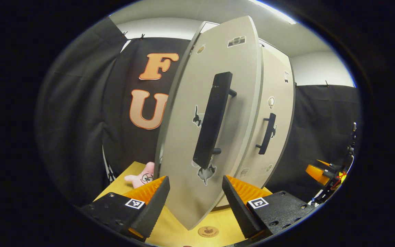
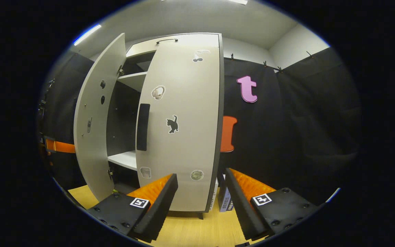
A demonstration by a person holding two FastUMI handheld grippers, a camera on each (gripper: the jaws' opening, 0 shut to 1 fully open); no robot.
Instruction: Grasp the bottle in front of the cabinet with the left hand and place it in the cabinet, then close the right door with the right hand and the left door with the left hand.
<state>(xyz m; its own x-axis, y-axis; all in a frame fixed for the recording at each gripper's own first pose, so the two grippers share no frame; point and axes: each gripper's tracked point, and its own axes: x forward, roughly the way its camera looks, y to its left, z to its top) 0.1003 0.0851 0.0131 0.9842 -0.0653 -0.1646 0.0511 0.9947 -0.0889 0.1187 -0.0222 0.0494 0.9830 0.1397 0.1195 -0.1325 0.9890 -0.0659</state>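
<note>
In the left gripper view the left gripper (image 1: pixel 195 202) has its jaws released, one finger on each side of the lower edge of the left door (image 1: pixel 214 137), which stands partly open. In the right gripper view the right gripper (image 2: pixel 201 202) is also released, before the closed right door (image 2: pixel 183 130) of the cabinet (image 2: pixel 132 79). The bottle cannot be made out; the shelves inside are mostly hidden. A pink plush star (image 1: pixel 142 176) lies at the far left of the table (image 1: pixel 183 230).

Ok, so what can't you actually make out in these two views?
- Bottle: whether it sits inside the cabinet; in the right gripper view the right door covers most of the inside.
- Left door: in the left gripper view, whether either finger of the left gripper touches it.
- Pink plush: left gripper view, half hidden behind the left door.
- Stickers: too small to read.
</note>
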